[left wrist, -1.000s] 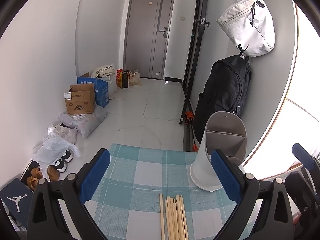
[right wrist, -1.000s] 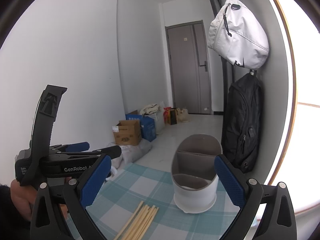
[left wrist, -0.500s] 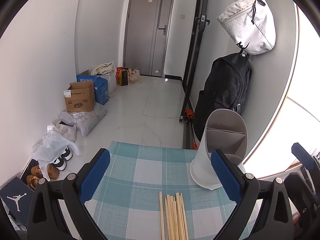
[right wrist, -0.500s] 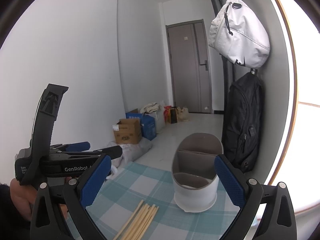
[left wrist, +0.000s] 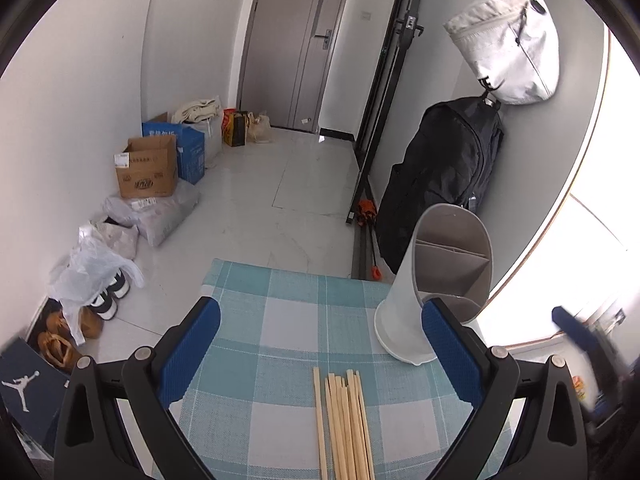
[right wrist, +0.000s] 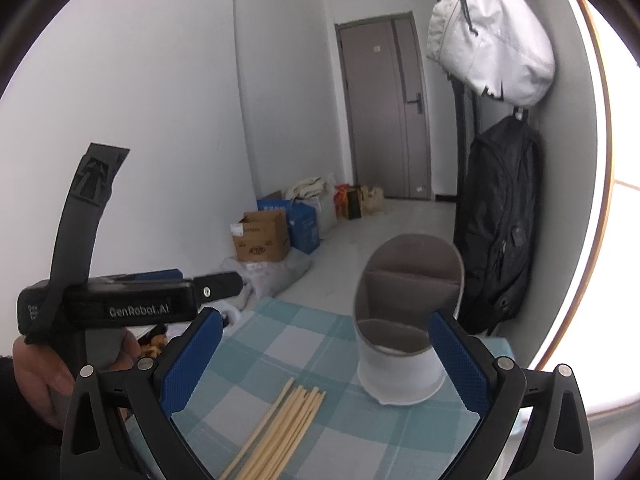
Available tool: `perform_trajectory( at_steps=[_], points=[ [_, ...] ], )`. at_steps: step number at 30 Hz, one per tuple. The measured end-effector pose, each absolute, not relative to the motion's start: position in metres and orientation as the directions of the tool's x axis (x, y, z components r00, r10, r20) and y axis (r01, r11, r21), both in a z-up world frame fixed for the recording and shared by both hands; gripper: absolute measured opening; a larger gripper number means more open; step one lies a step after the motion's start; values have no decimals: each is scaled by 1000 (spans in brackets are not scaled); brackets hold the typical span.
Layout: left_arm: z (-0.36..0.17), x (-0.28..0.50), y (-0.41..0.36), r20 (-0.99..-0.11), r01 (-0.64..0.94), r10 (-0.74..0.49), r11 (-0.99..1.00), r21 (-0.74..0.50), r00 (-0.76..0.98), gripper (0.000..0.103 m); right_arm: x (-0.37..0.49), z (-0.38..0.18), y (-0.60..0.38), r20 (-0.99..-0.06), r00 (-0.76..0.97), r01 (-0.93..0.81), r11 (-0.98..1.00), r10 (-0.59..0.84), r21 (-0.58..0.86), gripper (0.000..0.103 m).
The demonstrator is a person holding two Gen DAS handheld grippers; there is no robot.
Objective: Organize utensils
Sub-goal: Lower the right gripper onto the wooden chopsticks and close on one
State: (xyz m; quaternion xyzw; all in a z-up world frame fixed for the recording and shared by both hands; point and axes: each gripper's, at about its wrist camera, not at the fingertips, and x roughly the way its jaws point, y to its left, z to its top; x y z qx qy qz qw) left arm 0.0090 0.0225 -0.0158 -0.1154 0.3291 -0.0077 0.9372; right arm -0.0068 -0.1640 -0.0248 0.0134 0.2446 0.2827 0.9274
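Note:
Several pale wooden chopsticks (left wrist: 345, 424) lie side by side on the teal checked tablecloth (left wrist: 280, 320); they also show in the right wrist view (right wrist: 280, 428). A white utensil holder (left wrist: 436, 288) with grey inner dividers stands at the cloth's far right, also in the right wrist view (right wrist: 404, 336). My left gripper (left wrist: 320, 352) is open and empty above the chopsticks' far ends. My right gripper (right wrist: 320, 360) is open and empty, over the chopsticks with the holder just ahead. The left gripper's body (right wrist: 120, 304) shows at the left of the right wrist view.
The table's far edge drops to a white tiled floor. Cardboard boxes (left wrist: 146, 168), bags and shoes (left wrist: 100, 292) line the left wall. A black backpack (left wrist: 444, 176) and a white bag (left wrist: 508, 40) hang on the right wall behind the holder.
Both grippers have shifted slightly; the right one has eased nearer and tilted down a little, so the holder and chopsticks look larger. Nothing was grasped.

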Motion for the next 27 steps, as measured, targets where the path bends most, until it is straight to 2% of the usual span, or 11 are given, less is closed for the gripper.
perform_trajectory(
  at_steps=[4, 6, 9, 11, 13, 15, 22, 26, 27],
  points=[
    [-19, 11, 38, -624, -88, -63, 974, -208, 779, 98, 16, -55, -154, -590, 582, -508, 817, 560, 274, 98],
    [-22, 14, 45, -636, -105, -50, 973, -203, 770, 98, 28, -70, -146, -657, 502, -496, 810, 562, 312, 86],
    [-28, 19, 56, -660, -136, -34, 969, -204, 751, 98, 46, -95, -130, -748, 381, -471, 810, 544, 349, 73],
    [-32, 21, 65, -673, -159, -22, 966, -206, 739, 99, 57, -113, -119, -789, 308, -452, 811, 531, 370, 70],
    [-36, 22, 72, -689, -182, -5, 963, -199, 724, 99, 65, -129, -107, -825, 247, -424, 822, 508, 380, 62],
    [-40, 23, 77, -702, -196, -4, 959, -205, 712, 99, 73, -138, -100, -849, 231, -393, 844, 475, 365, 46],
    [-45, 25, 93, -726, -223, -15, 947, -230, 688, 99, 103, -151, -78, -902, 211, -318, 899, 377, 301, 39],
    [-42, 23, 98, -723, -229, -20, 942, -245, 691, 99, 112, -157, -69, -925, 192, -290, 920, 327, 265, 29],
    [-42, 23, 100, -722, -231, -21, 941, -249, 691, 99, 115, -159, -67, -933, 189, -286, 926, 307, 247, 20]
  ],
)
